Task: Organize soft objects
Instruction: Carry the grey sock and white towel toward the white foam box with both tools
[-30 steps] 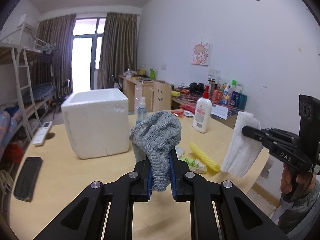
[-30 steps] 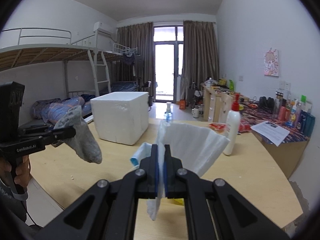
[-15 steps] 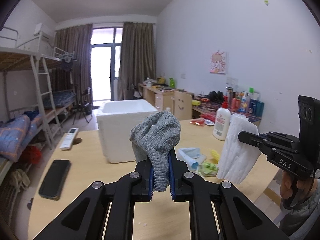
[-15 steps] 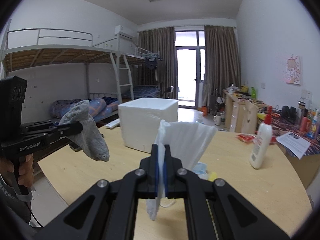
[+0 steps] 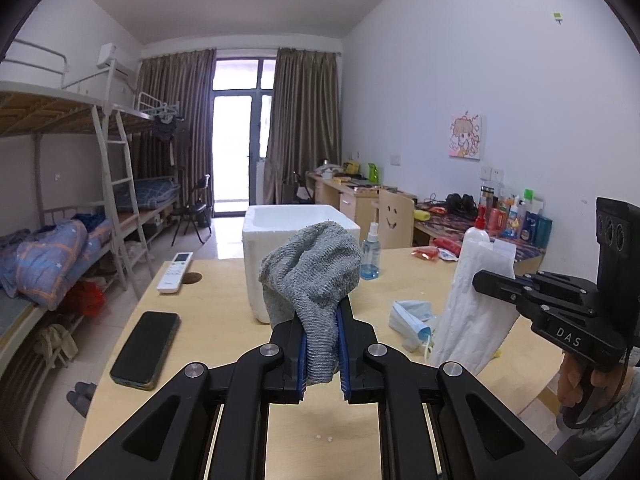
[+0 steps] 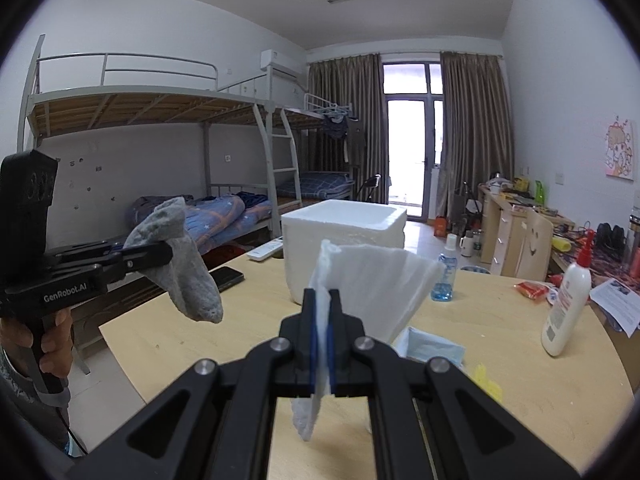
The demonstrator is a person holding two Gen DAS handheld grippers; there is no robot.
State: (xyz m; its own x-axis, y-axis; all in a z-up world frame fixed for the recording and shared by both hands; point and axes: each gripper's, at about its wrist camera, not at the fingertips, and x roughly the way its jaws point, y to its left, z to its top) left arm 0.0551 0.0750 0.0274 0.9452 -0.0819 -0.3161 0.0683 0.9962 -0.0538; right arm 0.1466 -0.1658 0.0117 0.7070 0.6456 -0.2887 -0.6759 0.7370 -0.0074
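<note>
We hold the left claw clamped on a grey sock and the right claw clamped on a white cloth, both above the desk, near the foam box.

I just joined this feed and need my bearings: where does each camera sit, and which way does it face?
Left wrist view: on the left gripper, facing over the table to the foam box; grey sock clamped, right gripper at right.
Right wrist view: on the right gripper, same heading; white cloth clamped, left gripper and hand at left.
Shared: box, table, both gripper loads.
</note>
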